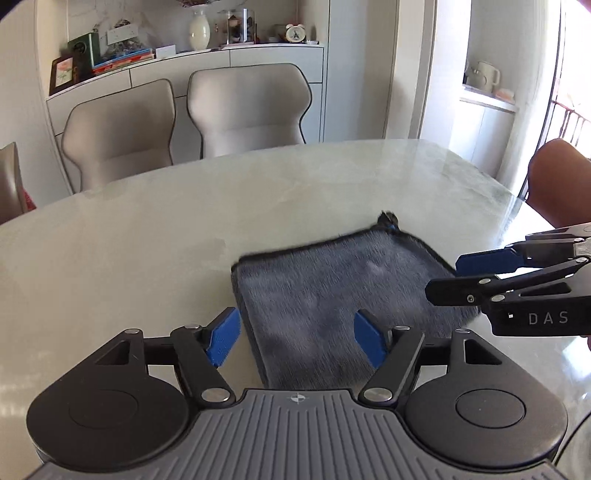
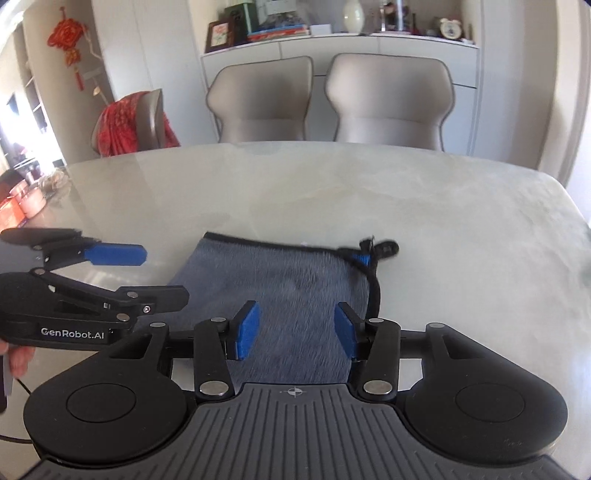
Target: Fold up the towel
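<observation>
Both my left gripper (image 1: 295, 338) and right gripper (image 2: 294, 330) hang with jaws open, empty, above the folded towel (image 1: 332, 291) lying mid-frame on the bench (image 1: 147, 240).

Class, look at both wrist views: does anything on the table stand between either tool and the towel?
Nothing visible does. The grey towel lies folded on bare table, and both the left tool and right tool hover open right above it, holding nothing.

A home dining room: marble table (image 1: 258, 192), padded chairs (image 2: 388, 99), sideboard (image 1: 229, 62) with vase (image 1: 199, 31) and clock (image 1: 295, 33)
</observation>
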The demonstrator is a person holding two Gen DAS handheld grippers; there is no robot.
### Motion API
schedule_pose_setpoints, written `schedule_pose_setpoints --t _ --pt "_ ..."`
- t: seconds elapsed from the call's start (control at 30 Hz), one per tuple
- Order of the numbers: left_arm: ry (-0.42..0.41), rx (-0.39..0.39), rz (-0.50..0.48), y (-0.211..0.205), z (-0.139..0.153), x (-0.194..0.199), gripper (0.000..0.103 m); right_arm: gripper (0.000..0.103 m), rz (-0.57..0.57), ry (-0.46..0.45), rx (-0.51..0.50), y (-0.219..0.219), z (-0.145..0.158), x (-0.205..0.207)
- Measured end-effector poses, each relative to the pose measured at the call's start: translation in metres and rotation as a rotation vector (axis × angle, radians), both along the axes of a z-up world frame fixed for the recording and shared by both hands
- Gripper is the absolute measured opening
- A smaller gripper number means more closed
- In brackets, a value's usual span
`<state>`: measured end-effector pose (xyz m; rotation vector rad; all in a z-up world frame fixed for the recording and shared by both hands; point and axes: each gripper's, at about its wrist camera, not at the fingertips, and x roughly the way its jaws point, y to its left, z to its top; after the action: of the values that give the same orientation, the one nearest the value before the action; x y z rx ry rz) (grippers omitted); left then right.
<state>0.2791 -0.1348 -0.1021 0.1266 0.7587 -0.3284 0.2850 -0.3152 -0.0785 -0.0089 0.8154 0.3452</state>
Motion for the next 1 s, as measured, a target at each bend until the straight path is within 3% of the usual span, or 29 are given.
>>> schedule_pose_setpoints --t 0.23,0.47,0.53,0.6,0.67,0.83,1.0 --pt "0.111 0.047 0.004 -0.011 -0.031 0.001 0.073 0.046 -0.049 0.080 0.023 -0.002 -0.027 -0.014" --pt "0.147 0.038 0.022 -0.004 -0.032 0.001 0.071 0.047 -0.061 0.093 0.016 -0.001 -0.026 -0.014" --pt "0.144 -0.008 0.045 0.002 -0.022 -0.012 0.072 0.058 -0.106 0.095 0.049 -0.001 -0.014 -0.020" --pt "0.151 -0.030 0.060 0.006 -0.013 -0.024 0.073 0.085 -0.133 0.081 0.062 0.000 -0.004 -0.027" --pt "0.151 -0.021 0.073 0.007 -0.005 -0.036 0.074 0.094 -0.167 0.026 0.022 0.007 0.014 -0.044" --pt "0.157 -0.032 0.107 0.016 0.018 -0.068 0.079 0.102 -0.226 0.032 -0.116 0.022 0.028 -0.065" --pt "0.144 -0.026 0.122 0.022 0.033 -0.090 0.084 0.102 -0.292 0.062 -0.065 0.018 0.039 -0.094"
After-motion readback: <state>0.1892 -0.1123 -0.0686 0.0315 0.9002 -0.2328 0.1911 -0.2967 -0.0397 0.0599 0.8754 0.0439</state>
